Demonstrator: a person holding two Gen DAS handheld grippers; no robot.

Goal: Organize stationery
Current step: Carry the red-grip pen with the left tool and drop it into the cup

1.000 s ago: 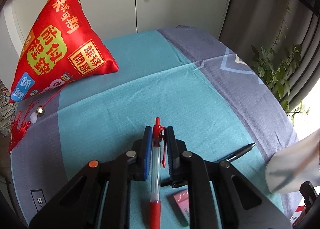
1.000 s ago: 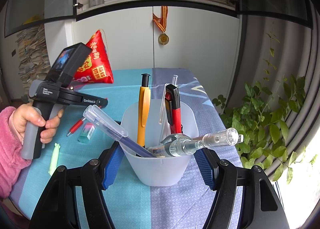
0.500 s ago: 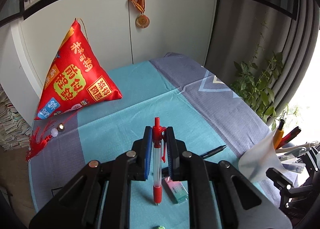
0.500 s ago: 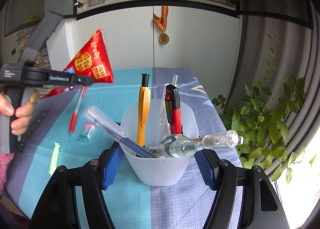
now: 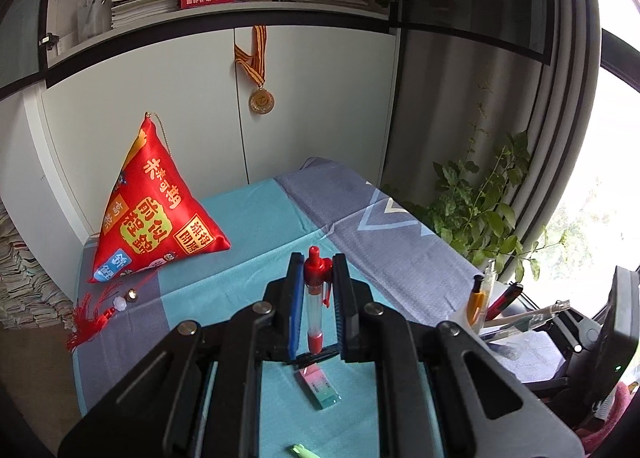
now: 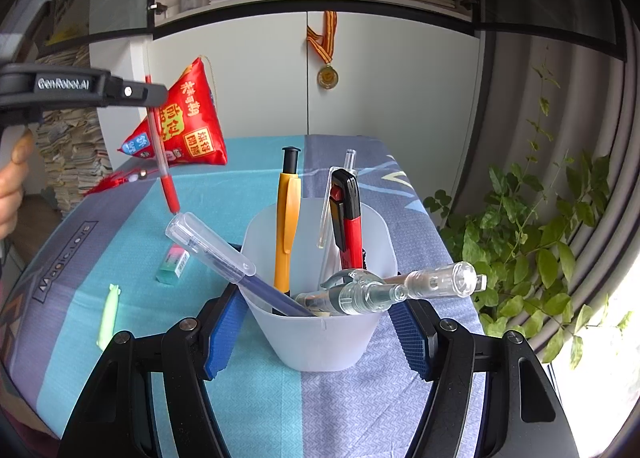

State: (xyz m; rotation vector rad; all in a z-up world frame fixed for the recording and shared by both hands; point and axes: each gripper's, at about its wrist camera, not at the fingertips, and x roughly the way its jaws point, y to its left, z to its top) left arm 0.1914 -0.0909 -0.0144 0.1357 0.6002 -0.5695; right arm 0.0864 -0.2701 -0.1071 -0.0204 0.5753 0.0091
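Pads of the left gripper point(image 5: 317, 270) clamp a red-capped pen point(image 5: 315, 304) with a clear barrel, held upright well above the table, its red tip hanging down. From the right wrist view the same pen point(image 6: 162, 161) dangles from the left gripper point(image 6: 154, 91), up and to the left of the cup. The right gripper point(image 6: 318, 314) stands wide, its blue pads on either side of a frosted plastic cup point(image 6: 320, 338); whether they press its wall I cannot tell. The cup holds a yellow pen point(image 6: 289, 213), a red and black pen point(image 6: 349, 213) and several clear ones. On the cloth below the left gripper lie a pink and green eraser point(image 5: 319, 386) and a black pen point(image 5: 312, 357), mostly hidden by the pads. A pale green piece point(image 6: 108, 316) lies near the table's near-left edge. The tablecloth point(image 5: 248, 217) is teal and grey-blue. At its far side sits a red pyramid cushion point(image 5: 154, 213) with a red tassel. Behind are white cupboard doors with a medal point(image 5: 262, 101) hanging, a shelf of books above, grey curtains and a leafy plant point(image 6: 532, 242) by the window.
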